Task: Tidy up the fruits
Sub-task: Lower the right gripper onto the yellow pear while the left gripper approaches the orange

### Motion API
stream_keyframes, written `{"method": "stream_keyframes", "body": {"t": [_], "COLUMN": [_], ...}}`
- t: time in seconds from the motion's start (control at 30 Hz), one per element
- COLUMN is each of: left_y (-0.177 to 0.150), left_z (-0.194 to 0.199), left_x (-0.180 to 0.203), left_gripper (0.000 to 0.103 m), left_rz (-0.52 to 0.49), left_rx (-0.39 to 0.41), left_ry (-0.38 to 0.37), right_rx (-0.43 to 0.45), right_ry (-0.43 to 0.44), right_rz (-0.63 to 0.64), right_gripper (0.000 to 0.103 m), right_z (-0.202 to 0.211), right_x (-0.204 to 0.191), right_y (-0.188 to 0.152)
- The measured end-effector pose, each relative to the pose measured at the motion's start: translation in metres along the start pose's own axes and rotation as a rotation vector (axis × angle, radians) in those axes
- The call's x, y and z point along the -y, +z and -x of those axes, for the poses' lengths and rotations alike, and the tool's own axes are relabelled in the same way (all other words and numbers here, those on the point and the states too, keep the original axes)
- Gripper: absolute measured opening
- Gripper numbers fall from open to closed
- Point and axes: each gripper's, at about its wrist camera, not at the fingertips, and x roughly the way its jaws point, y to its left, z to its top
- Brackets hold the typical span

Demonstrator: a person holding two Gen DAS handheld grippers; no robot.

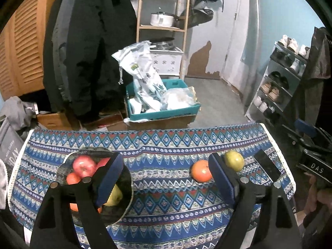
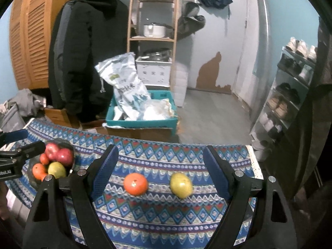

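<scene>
I am gathering fruit: my right gripper (image 2: 159, 166), fingers wide, is facing the orange (image 2: 135, 184) and pear (image 2: 181, 185) on the bench (image 2: 157, 217). My left gripper (image 1: 166, 176), fingers wide too, is hovering seemingly just over the bowl (image 1: 62, 166); closing on the orange looks next.

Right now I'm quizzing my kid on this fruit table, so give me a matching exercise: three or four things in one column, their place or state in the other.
Things:
1. orange
2. yellow-green pear
3. red apples
4. right tool

Places or states:
A. in the dark bowl
B. loose on the cloth, nearer the bowl
C. open, holding nothing
D. loose on the cloth, nearest the right edge

Pairs: 1-B, 2-D, 3-A, 4-C
</scene>
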Motion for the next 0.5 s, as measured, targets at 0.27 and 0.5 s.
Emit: {"method": "stream_keyframes", "body": {"t": [0.27, 0.5], "left_y": [-0.003, -0.009], "left_z": [-0.019, -0.054], "left_x": [0.019, 0.036], "left_gripper": [0.087, 0.087], "left_rz": [-0.015, -0.013], "left_rx": [-0.046, -0.131], "left_ry": [-0.035, -0.058], "right_rx": [-0.033, -0.103], "right_ry": [-0.027, -0.039], "right_rz": [-0.026, -0.056], "right_gripper": [0.083, 0.083], "right_z": [-0.008, -0.031], "right_x": [0.022, 0.04], "right_y": [-0.012, -0.027]}}
